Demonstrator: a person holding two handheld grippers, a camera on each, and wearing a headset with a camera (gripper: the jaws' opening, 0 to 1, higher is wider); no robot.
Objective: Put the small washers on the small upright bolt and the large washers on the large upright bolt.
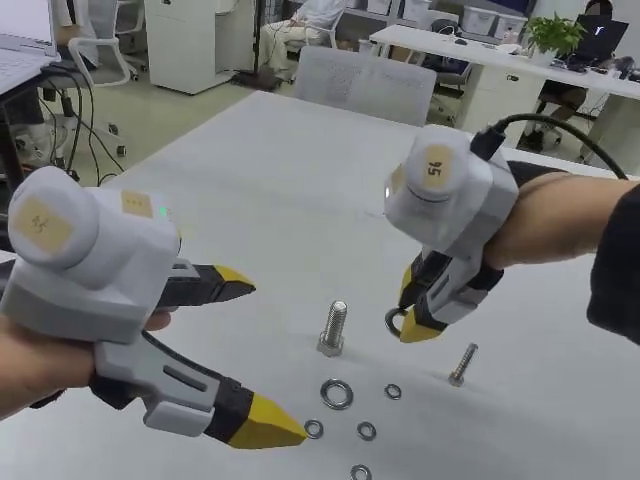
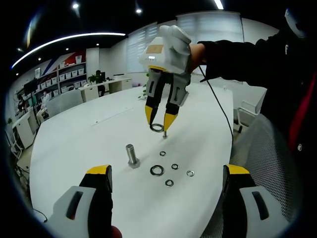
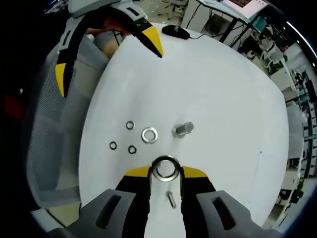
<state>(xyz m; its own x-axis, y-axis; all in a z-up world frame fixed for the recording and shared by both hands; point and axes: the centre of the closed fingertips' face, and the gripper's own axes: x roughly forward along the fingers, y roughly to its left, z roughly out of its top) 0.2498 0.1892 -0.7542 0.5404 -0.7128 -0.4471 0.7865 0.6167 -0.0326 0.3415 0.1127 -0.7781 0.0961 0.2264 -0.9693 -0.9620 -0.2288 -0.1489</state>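
My right gripper (image 1: 410,318) hangs above the white table, shut on a large washer (image 1: 396,321), which sits between the yellow tips (image 3: 165,167). The large bolt (image 1: 333,330) stands upright just left of it. The small bolt (image 1: 463,365) stands to the lower right, under the right gripper's fingers (image 3: 171,199). Another large washer (image 1: 337,393) lies flat in front of the large bolt. Several small washers (image 1: 367,431) lie around it. My left gripper (image 1: 262,355) is open at the near left with nothing between its fingers, pointing at the bolts (image 2: 131,154).
A grey chair (image 1: 365,80) stands at the table's far edge. Desks with a plant (image 1: 555,35) and more chairs are behind. The white tabletop (image 1: 260,180) stretches wide beyond the bolts.
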